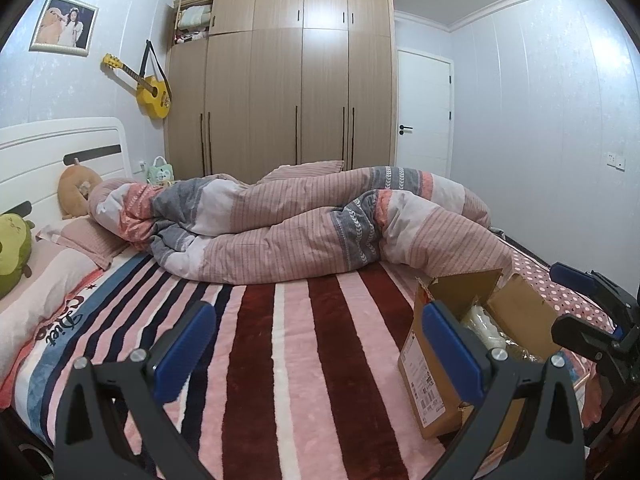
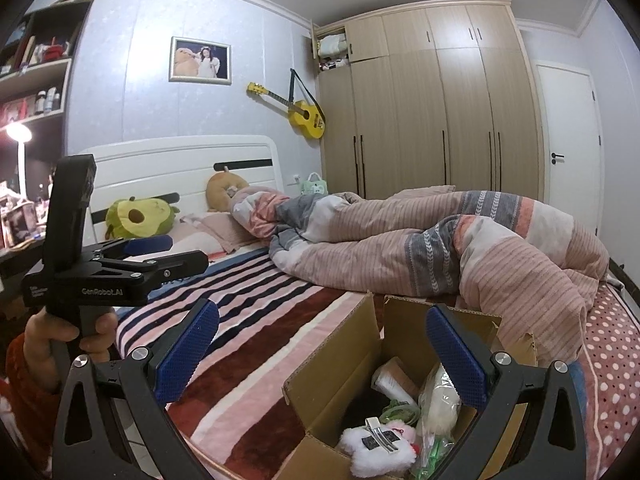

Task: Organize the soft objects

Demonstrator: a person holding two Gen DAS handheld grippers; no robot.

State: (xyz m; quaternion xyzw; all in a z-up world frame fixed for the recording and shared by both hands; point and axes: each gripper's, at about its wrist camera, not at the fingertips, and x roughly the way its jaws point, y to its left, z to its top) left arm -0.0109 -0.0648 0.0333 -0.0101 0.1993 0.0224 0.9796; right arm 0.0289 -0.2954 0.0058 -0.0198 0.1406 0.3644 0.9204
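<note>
An open cardboard box (image 2: 340, 364) stands on the striped bed near its front edge and holds a white plush toy (image 2: 376, 446), a bagged soft item (image 2: 440, 396) and other small things. The box also shows in the left wrist view (image 1: 424, 356). My right gripper (image 2: 320, 354) is open and empty, hovering over the box's left side. My left gripper (image 1: 320, 350) is open and empty above the striped blanket (image 1: 288, 340), left of the box. An avocado plush (image 2: 138, 216) and a tan plush (image 2: 222, 192) lie by the headboard.
A crumpled pink and grey duvet (image 1: 320, 220) lies across the bed's far side. A wardrobe (image 1: 280, 88), a door (image 1: 424, 112) and a yellow guitar (image 1: 152, 92) are behind. A shelf and lamp (image 2: 20, 136) stand left of the bed.
</note>
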